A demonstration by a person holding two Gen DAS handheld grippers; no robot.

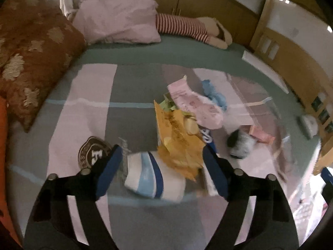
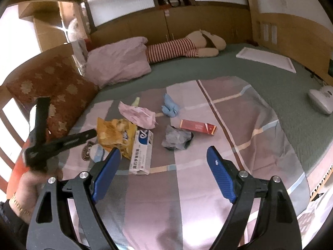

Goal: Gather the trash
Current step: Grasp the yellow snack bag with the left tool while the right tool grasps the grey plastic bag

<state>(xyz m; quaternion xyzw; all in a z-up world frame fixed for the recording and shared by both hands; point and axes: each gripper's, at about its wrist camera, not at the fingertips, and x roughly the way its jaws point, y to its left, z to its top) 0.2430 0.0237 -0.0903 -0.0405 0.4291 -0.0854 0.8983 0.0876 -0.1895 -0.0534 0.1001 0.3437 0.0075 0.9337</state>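
Observation:
Trash lies on a pink-and-grey checked sheet point(image 2: 208, 187). My left gripper point(image 1: 162, 150) hangs open over the pile. A white-and-blue packet point(image 1: 149, 177) and the lower end of a yellow snack bag point(image 1: 179, 137) lie between its blue pads point(image 1: 110, 166), which do not press on either. Beyond are a pink wrapper point(image 1: 195, 104) and a blue crumpled piece point(image 1: 214, 93). My right gripper point(image 2: 164, 149) stands open and empty, short of a grey crumpled wad point(image 2: 177, 139), a red box point(image 2: 197, 127) and a toothpaste box point(image 2: 141, 152). The left gripper point(image 2: 69, 115) shows at the left, by the yellow snack bag point(image 2: 114, 133).
A brown patterned cushion point(image 1: 31, 62), a pink pillow point(image 1: 118, 18) and a striped plush toy point(image 1: 187, 27) lie along the back of the bed. A white flat frame point(image 2: 268, 60) and a white device point(image 2: 322, 100) sit on the green cover at right. A person's hand point(image 2: 27, 189) holds the left gripper.

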